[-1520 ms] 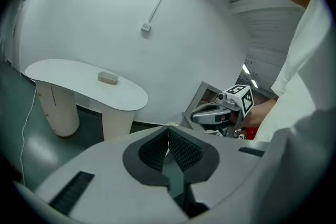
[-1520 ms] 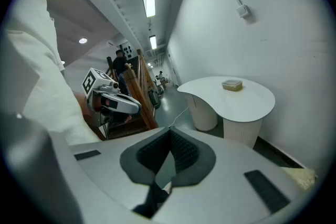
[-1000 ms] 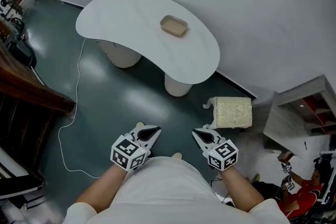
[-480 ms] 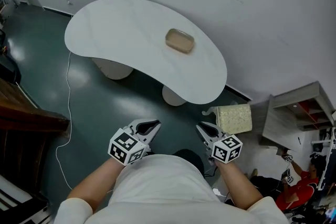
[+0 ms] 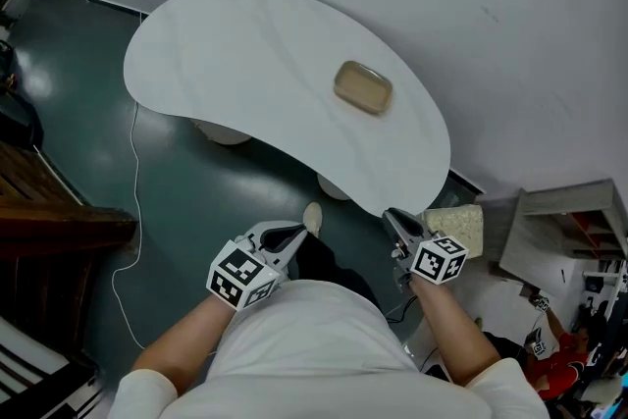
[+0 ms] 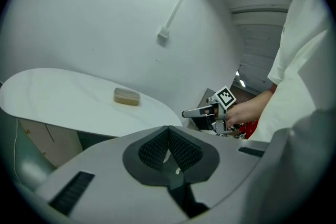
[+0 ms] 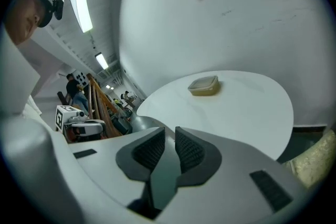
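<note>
Plastic box [image 5: 363, 87]: small, lidded, tan contents; it lies alone on the white table [image 5: 226, 44], on the wall side, well apart from both tongs.
Left tongs [image 6: 168, 131]: pads pressed together, nothing between them, low before the table edge.
Right tongs [image 7: 169, 132]: pads a narrow slit apart, empty, near the table's rounded end.
Handling: probably light and stiff; the smooth walls may slip, and thin plastic could flex.
Hold: likely best across the short width, just under the lid.

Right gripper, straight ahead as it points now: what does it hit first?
Probably the white table: the right gripper, jaws a little apart and empty, aims at its near edge, with the container farther along that line. Depth is unclear, so it might pass above the rim.
</note>
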Demonstrator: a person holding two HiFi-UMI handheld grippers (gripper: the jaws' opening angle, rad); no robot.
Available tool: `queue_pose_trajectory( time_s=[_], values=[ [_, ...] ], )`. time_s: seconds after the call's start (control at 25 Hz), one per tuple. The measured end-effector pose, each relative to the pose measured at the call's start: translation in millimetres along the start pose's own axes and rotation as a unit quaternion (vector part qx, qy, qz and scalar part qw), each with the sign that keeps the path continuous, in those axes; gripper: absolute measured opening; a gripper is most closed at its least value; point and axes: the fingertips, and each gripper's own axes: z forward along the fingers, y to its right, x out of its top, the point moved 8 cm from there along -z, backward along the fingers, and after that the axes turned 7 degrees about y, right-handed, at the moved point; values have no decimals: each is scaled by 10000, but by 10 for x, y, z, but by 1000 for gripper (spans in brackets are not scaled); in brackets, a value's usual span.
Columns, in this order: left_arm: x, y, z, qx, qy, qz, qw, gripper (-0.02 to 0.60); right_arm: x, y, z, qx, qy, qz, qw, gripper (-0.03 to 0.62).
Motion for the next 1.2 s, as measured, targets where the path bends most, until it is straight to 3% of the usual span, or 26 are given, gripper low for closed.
queue_pose_trajectory(
  time_s=[0.32, 0.6, 0.92, 1.2],
  values=[
    [712, -536, 404, 468, -54, 167, 9987, 17, 592, 740, 870, 212, 278, 1079, 9936, 114],
    [1187, -788, 903, 596, 43, 220, 9980, 17, 845, 1278, 1514, 324, 411, 2087, 9766, 182],
    [1406, -1011, 1177, 388, -301, 294, 9984, 17, 860, 1616, 2020, 128, 612, 3044, 9505, 212],
    [1441, -1138, 1295, 356, -415, 297, 9981, 17, 833, 1667, 2236, 35, 592, 3383, 9392, 210]
  ],
)
